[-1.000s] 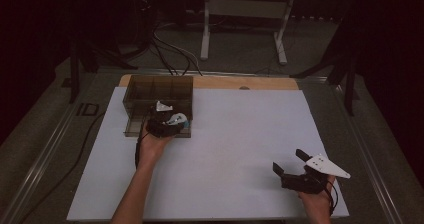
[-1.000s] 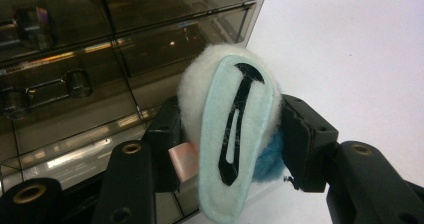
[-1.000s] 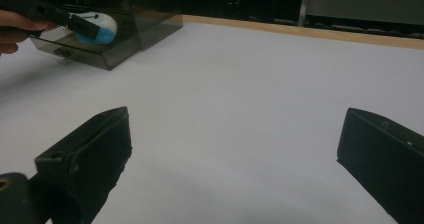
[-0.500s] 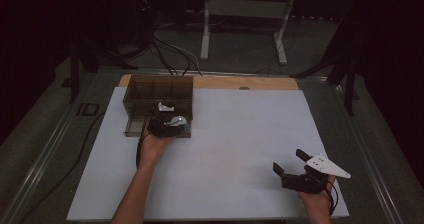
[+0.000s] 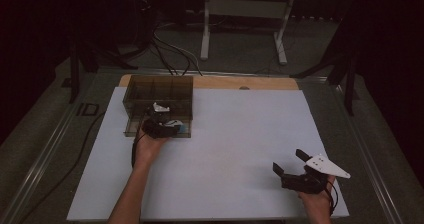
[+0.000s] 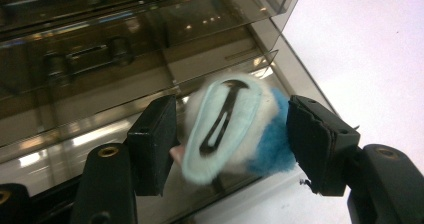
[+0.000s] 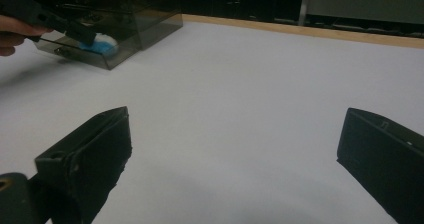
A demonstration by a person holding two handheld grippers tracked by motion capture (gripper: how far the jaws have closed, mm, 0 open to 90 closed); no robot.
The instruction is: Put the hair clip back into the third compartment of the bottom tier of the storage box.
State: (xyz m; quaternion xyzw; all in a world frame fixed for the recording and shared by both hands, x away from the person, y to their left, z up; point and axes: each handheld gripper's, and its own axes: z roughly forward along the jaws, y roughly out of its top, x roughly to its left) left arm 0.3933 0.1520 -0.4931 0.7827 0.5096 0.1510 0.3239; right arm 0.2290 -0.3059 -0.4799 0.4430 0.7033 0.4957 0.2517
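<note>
A fluffy hair clip (image 6: 235, 126), pale mint and white with a blue tuft and a dark metal snap, lies in the pulled-out bottom drawer (image 6: 150, 134) of a smoky clear drawer box (image 5: 157, 99) near the desk's far left corner. My left gripper (image 6: 232, 144) straddles the clip; its jaws have just been opening, and gaps now show beside both pads, so the clip is released. Compared with a second ago, my left hand (image 5: 150, 146) sits slightly nearer the drawer. My right gripper (image 5: 292, 166) rests by the near right corner of the white desk (image 5: 240, 134), jaws spread wide on nothing, unmoved.
</note>
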